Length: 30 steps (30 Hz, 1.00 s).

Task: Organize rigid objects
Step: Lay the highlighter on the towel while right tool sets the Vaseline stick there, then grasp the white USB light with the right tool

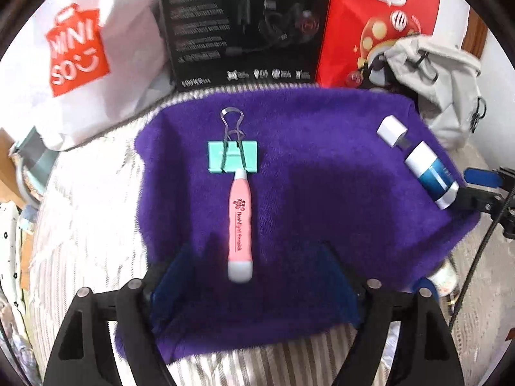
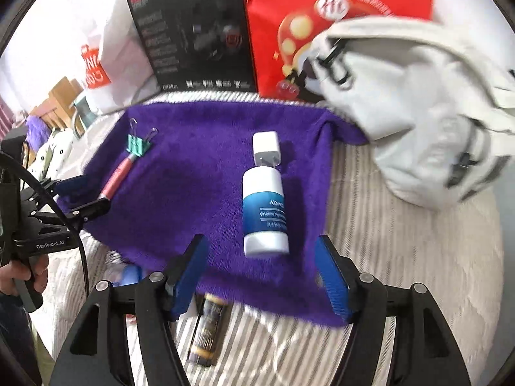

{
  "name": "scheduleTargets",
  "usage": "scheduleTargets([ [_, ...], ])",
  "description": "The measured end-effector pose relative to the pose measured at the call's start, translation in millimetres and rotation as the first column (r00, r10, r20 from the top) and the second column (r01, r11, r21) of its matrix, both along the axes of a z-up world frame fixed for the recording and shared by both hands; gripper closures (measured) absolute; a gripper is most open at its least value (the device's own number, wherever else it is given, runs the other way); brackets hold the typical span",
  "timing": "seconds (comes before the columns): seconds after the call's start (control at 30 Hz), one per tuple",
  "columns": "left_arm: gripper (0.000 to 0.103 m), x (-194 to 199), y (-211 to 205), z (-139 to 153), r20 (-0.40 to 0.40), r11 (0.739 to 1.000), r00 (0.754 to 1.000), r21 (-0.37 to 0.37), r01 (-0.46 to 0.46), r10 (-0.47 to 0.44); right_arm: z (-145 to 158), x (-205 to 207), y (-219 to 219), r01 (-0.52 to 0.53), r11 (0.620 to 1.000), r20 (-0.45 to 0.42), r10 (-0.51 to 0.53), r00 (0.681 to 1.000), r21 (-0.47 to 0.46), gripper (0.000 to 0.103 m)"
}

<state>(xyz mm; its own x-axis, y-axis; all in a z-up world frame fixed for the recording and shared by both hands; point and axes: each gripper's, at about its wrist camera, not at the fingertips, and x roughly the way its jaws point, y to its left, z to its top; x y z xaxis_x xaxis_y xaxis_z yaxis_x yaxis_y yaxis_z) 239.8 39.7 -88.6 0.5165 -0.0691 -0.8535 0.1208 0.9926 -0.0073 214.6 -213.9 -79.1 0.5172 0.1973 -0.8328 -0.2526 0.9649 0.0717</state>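
On the purple towel (image 1: 322, 160), left to right: the binder clip (image 1: 232, 157) at 11 o'clock, touching the tip of the pink flashlight pen (image 1: 239, 222); at 2 o'clock the white charger plug (image 1: 392, 130), just beside the blue-and-white bottle (image 1: 433, 173).

Left gripper (image 1: 254, 284): spread, empty, flanking the pen's near end. Right gripper (image 2: 260, 276): spread, empty, before the bottle.

Handling (judged): all stiff and light. The pen and bottle look smooth and may roll; grasp each mid-barrel.

Obscured: a dark tube (image 2: 207, 331) lies partly under the right gripper; labels are blurred.
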Motion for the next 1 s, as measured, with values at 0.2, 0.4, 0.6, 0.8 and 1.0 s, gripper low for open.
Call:
scheduleTargets([
  [0.2, 0.008, -35.5, 4.5, 32.5, 0.056, 0.999, 0.998, -0.042, -0.027, 0.03, 22.4, -45.4, -25.8, 0.077, 0.997, 0.052, -0.076, 0.996, -0.021, 0.007],
  [0.4, 0.008, -75.5, 1.1, 42.4, 0.056, 0.997, 0.998, -0.077, -0.028, 0.033, 7.5, -82.9, -70.6, 0.172, 0.982, 0.026, -0.17, 0.985, -0.076, 0.007],
  [0.6, 0.008, -99.0, -14.6, 25.0, 0.009, 0.992, 1.0, -0.125, -0.016, 0.018, -16.3, -115.8, -127.6, 0.271, 0.946, 0.028, -0.27, 0.962, -0.179, 0.007],
  [0.8, 0.008, -107.3, -30.1, 8.5, -0.034, 0.987, 0.999, -0.161, -0.01, 0.004, -29.6, -136.3, -176.3, 0.331, 0.921, 0.03, -0.332, 0.943, -0.206, 0.009],
  [1.0, 0.008, -110.2, -42.0, 1.2, -0.06, 0.988, 0.998, -0.157, -0.001, -0.008, -34.1, -140.4, -212.1, 0.384, 0.91, 0.04, -0.383, 0.923, -0.157, 0.012],
])
